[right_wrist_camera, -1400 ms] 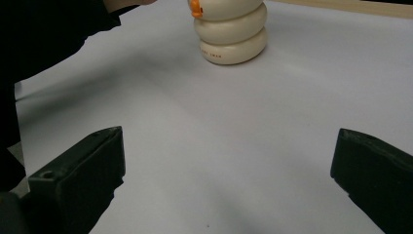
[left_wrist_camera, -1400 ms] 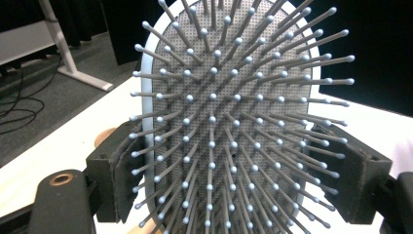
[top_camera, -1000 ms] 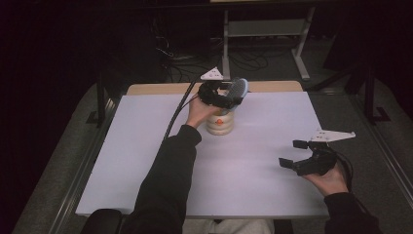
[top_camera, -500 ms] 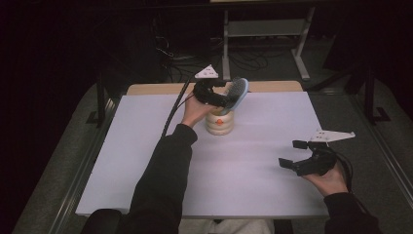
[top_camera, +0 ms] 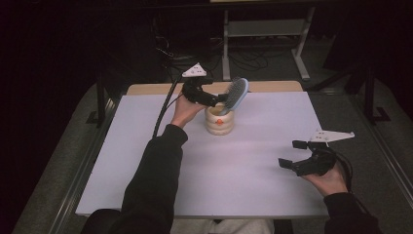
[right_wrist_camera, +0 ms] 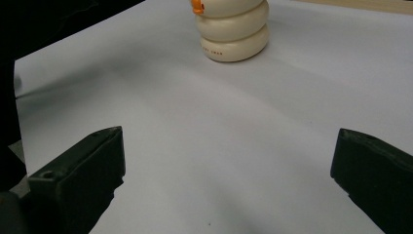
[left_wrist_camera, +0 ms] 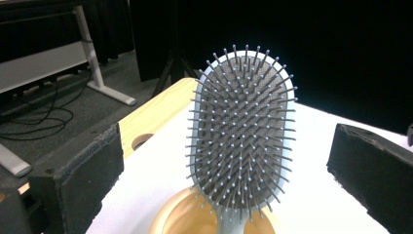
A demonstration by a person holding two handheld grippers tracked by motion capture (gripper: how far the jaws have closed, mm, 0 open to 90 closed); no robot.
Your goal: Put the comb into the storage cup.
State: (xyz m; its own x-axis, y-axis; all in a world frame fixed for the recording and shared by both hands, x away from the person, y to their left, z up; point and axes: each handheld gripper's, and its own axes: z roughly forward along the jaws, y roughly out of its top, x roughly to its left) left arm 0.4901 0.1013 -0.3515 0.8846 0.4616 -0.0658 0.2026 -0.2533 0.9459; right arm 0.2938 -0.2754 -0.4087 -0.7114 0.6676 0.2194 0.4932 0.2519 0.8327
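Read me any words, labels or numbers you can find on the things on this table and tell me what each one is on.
Cream ringed cup: a short line of small dark print low on its side, too small and blurred to read.
Hairbrush standing in that cup: no text visible.
White table cover: no text visible.

A cream ribbed cup (top_camera: pixel 219 122) stands on the white table (top_camera: pixel 146 161), toward its far edge. A light-blue hairbrush (top_camera: pixel 235 92) sits handle-down in the cup, its head tilted up and right. The left gripper (top_camera: pixel 214 100) hovers just left of the cup, its jaws having just been opening, clear of the brush. The right gripper (top_camera: pixel 292 155) rests well right of the cup, nearer the person, jaws spread
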